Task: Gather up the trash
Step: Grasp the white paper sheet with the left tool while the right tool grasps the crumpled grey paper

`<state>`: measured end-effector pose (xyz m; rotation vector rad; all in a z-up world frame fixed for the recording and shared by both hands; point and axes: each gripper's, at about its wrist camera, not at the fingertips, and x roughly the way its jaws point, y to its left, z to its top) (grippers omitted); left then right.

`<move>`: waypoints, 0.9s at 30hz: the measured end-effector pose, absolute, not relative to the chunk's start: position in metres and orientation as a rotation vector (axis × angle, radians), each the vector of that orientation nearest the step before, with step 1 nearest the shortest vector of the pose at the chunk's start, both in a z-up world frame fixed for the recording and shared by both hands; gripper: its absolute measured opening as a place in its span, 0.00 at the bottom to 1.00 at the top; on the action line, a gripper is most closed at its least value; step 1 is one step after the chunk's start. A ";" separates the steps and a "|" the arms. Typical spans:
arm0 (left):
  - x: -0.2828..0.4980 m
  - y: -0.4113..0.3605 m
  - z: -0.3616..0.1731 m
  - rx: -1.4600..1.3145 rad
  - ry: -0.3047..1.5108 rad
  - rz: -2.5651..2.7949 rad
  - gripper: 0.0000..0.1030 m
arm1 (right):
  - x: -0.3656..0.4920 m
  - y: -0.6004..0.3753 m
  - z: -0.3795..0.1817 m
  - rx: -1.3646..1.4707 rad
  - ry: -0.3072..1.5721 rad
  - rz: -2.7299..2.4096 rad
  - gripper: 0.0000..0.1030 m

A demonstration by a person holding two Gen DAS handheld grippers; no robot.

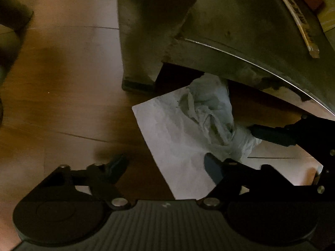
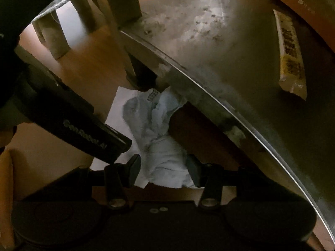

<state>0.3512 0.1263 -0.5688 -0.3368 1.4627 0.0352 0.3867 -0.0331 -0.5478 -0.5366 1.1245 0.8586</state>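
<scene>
A flat white paper sheet (image 1: 167, 138) lies on the wooden floor, and a crumpled white paper wad (image 1: 209, 108) rests on its far side, partly under a metal cabinet. My left gripper (image 1: 165, 166) points down over the sheet's near edge. It is open, with one finger on bare floor and the other over the paper. In the right wrist view the same wad (image 2: 165, 156) sits between the fingers of my right gripper (image 2: 164, 167), which is open around it. The sheet (image 2: 119, 104) shows behind, and the left gripper's body (image 2: 83, 129) reaches in from the left.
A scuffed metal cabinet panel (image 1: 240, 21) overhangs the wad, with its leg (image 1: 136, 41) just beyond the sheet. A yellowish label (image 2: 291, 52) is stuck on the panel. More furniture legs (image 2: 56, 35) stand at the back left. Open wooden floor (image 1: 62, 83) spreads to the left.
</scene>
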 end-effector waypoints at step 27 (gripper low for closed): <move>0.345 0.136 -0.549 -0.258 1.490 0.020 0.02 | 0.367 -0.068 -0.529 -0.398 1.244 0.646 0.37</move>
